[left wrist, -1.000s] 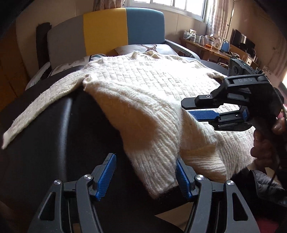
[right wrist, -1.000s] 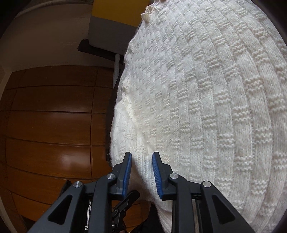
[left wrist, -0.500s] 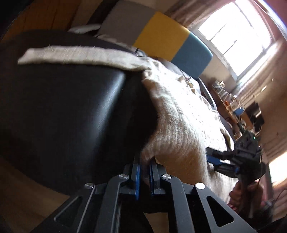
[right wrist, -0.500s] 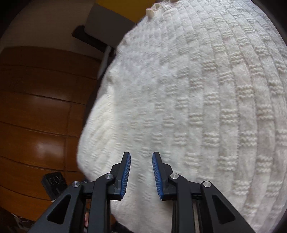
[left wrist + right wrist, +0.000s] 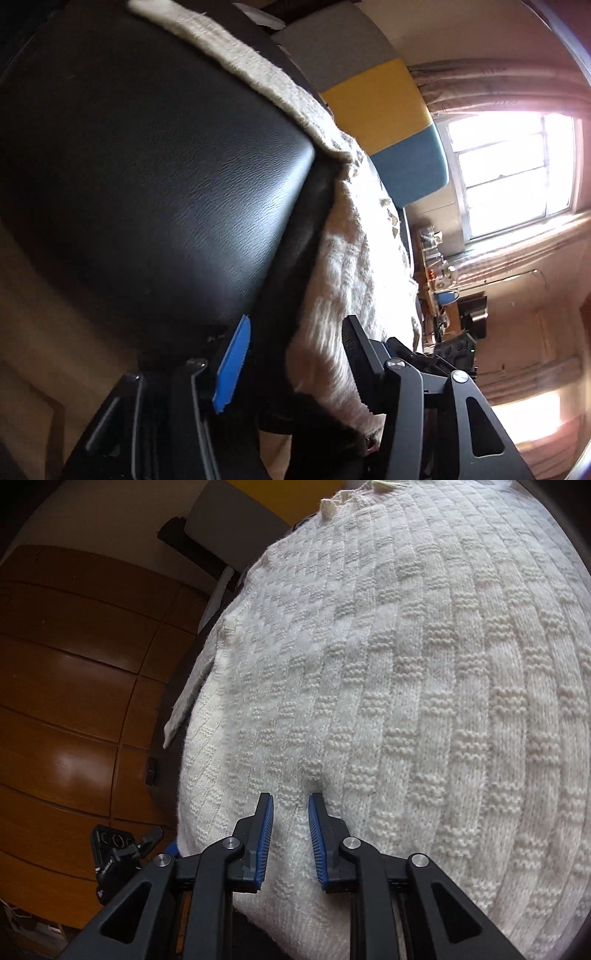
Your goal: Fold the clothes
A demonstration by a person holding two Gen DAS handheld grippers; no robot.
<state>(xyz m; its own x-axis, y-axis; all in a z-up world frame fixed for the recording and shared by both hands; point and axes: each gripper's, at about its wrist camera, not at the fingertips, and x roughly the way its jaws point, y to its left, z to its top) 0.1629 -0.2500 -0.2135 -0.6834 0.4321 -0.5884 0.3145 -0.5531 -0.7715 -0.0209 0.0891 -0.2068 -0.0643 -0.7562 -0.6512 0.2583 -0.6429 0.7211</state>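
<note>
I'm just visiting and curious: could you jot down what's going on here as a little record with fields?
garment: cream knit sweater, spread flat
surface: black padded top
left tongs: open, straddling the sweater's hanging edge
right tongs: shut on a pinch of the sweater near its hem
sleeve: stretched out across the black top
background: grey, yellow and blue panel, bright window
fold: not yet made

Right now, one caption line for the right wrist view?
Right gripper pinching a fold of the cream knit sweater, wooden floor at left.
</note>
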